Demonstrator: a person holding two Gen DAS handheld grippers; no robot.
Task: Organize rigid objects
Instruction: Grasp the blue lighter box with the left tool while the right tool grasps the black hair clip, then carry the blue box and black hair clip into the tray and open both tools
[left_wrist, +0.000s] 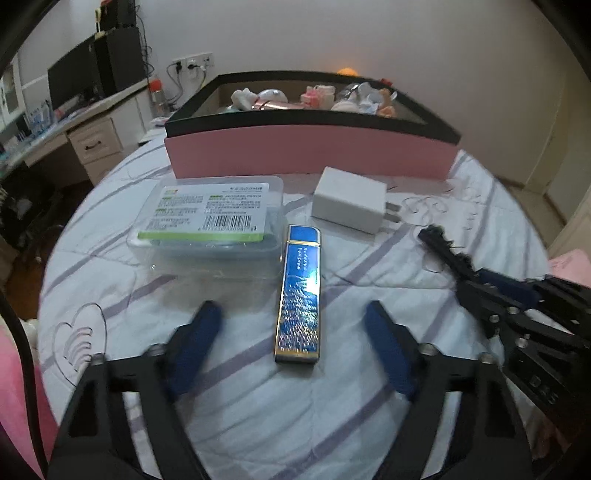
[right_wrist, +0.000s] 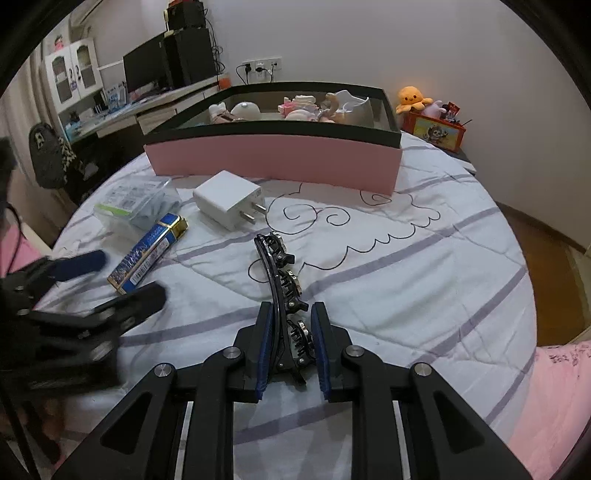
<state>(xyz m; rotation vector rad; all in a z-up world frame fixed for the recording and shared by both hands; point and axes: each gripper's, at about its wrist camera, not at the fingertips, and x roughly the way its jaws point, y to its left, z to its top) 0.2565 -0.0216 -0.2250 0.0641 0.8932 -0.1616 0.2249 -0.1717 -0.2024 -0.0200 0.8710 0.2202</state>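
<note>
So the bed (right_wrist: 424, 258) is the biggest thing here, white quilt with purple stripes, and there's loads of bare quilt on its right half, out to the edge by the wooden floor. The pink box (right_wrist: 273, 162) with the black rim sits along the far side, full of small toys.

In front of it: clear plastic case (left_wrist: 210, 221), white charger (left_wrist: 351, 201), and the blue lighter (left_wrist: 299, 295) just beside the case.

The left gripper (left_wrist: 291, 314) has its fingers spread, straddling the lighter without touching it. The right gripper (right_wrist: 291, 332) is clenched on the near end of the black hair clip (right_wrist: 280, 273).

Only the right view shows the orange plush octopus (right_wrist: 412, 98) by the wall.
</note>
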